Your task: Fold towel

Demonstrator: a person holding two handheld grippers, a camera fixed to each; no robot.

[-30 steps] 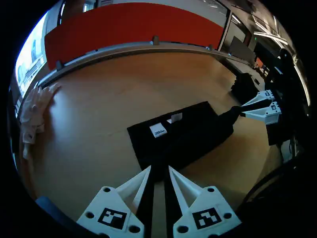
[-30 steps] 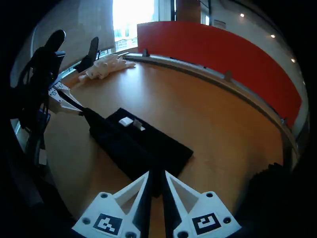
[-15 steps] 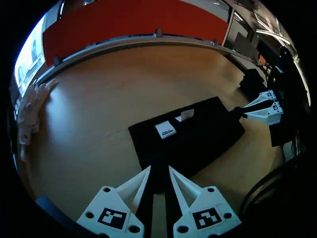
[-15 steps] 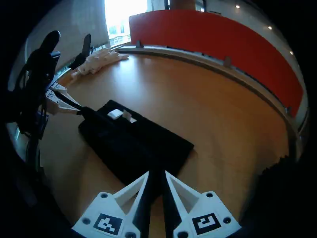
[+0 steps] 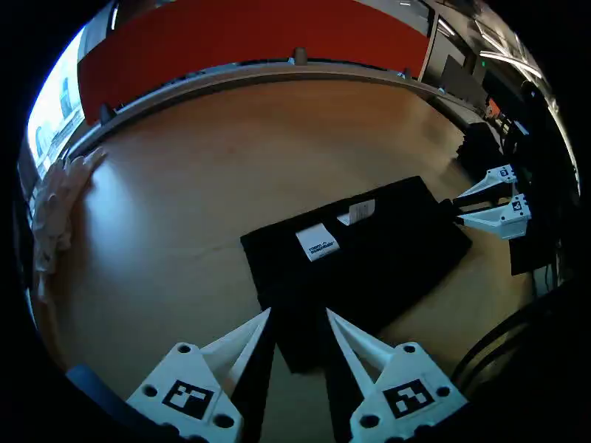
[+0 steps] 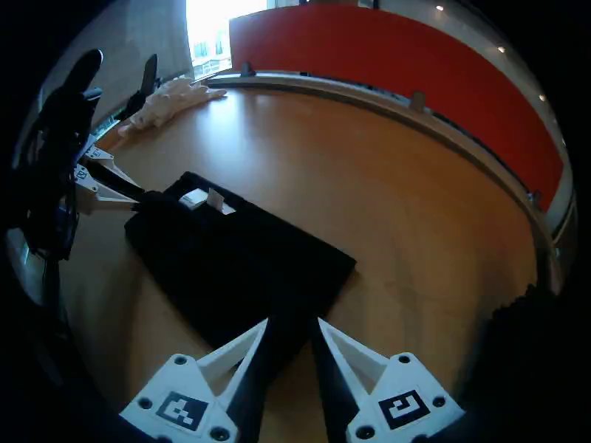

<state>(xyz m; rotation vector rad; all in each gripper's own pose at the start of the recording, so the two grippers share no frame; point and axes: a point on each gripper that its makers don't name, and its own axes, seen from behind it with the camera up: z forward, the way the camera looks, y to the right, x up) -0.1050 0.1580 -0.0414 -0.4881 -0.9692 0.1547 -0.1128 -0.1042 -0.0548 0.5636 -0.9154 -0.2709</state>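
A black towel [image 5: 369, 255] lies folded and flat on the wooden table [image 5: 185, 170], with two white labels [image 5: 318, 242] on its top. My left gripper [image 5: 297, 316] stands open, and the towel's near corner lies loose between its fingers. In the right gripper view the same towel [image 6: 236, 258] spreads out ahead, its near corner between the spread fingers of my open right gripper [image 6: 289, 325]. Each gripper is at an opposite end of the towel: the right gripper [image 5: 452, 209] at the far right end, the left gripper [image 6: 140, 193] at the far left end.
A heap of white cloth [image 5: 55, 214] [image 6: 166, 103] lies near the table's far edge. A red partition [image 5: 244, 37] runs behind the table's curved rim. Dark chairs [image 6: 74, 81] stand at the left, and a dark object [image 5: 480, 144] sits past the towel.
Both grippers have opened and let go of the towel's corners. The towel, held slightly raised before, has settled flat on the table.
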